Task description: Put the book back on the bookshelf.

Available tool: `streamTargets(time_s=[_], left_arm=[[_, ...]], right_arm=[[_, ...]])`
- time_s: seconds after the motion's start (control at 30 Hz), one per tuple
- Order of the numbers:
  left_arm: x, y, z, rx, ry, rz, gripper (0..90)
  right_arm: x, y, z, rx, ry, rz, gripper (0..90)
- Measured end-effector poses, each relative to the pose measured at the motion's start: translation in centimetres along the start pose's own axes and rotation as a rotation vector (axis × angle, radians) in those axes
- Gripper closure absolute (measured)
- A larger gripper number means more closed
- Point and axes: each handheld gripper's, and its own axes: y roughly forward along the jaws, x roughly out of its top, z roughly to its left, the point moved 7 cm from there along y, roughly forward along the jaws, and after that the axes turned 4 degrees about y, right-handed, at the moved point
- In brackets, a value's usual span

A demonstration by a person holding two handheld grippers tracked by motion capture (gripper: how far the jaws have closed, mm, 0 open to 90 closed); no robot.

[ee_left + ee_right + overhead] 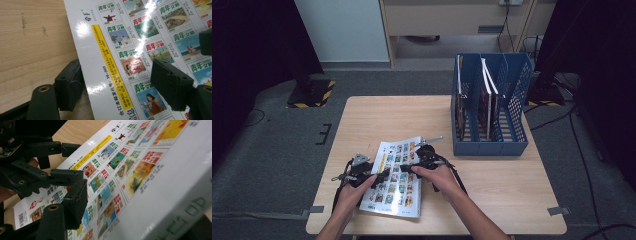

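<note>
Fingers (172, 86) of the left gripper (379, 176) straddle the magazine's (399, 175) long edge, parted, not pinching; the right gripper (408, 168) hovers opposite, likewise released. The magazine lies flat near the table's (492, 200) front edge (blue file rack (491, 107) behind). Slide one jaw under before closing

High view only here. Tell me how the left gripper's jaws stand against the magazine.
Observer: In the left gripper view, the left gripper is open: one jaw on bare table, the other over the magazine cover.
Operator: Now read the yellow strip.
Observer: It runs along the cover's edge, with 16-303 printed beside it.
Operator: Report the right gripper.
Observer: In its view, one jaw sits over the cover; the magazine's near edge hides the other.
</note>
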Motion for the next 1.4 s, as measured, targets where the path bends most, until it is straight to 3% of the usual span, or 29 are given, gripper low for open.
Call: streamTargets(time_s=[0.1, 0.27, 0.5, 0.63, 0.8, 0.9, 1.07, 1.27, 1.4], left_arm=[[0.0, 0.0, 0.0, -0.002, 0.004, 0.0, 27.1], [0.1, -0.1, 0.1, 0.0, -0.024, -0.003, 30.1], [0.9, -0.5, -0.6, -0.041, -0.028, -0.06, 36.2], [0.9, -0.1, -1.0, -0.053, 0.009, -0.043, 31.8], [0.8, -0.1, -1.0, -0.091, -0.011, -0.039, 25.6], [0.7, 0.1, -1.3, -0.079, 0.024, -0.022, 23.2], [0.8, -0.2, -1.3, -0.061, 0.047, -0.025, 19.6], [0.8, -0.5, -0.6, -0.035, 0.037, -0.031, 17.0], [0.1, -0.1, -0.6, -0.043, 0.055, 0.024, 17.7]], right_arm=[[-0.1, 0.4, 0.1, -0.002, 0.023, -0.003, 35.9], [0.0, 0.3, -0.2, -0.019, 0.068, -0.002, 45.7], [1.3, -0.8, -0.5, -0.056, 0.057, -0.02, 61.3], [2.0, -1.6, -0.8, -0.071, 0.05, -0.05, 68.5], [2.4, -2.0, -0.8, -0.088, 0.012, -0.066, 69.7], [2.4, -2.0, -0.8, -0.091, 0.006, -0.068, 69.8], [2.6, -2.3, -0.9, -0.104, -0.026, -0.087, 70.1], [2.7, -3.0, -1.1, -0.128, -0.046, -0.108, 70.2], [2.8, -3.2, -1.1, -0.134, -0.063, -0.131, 70.3]])
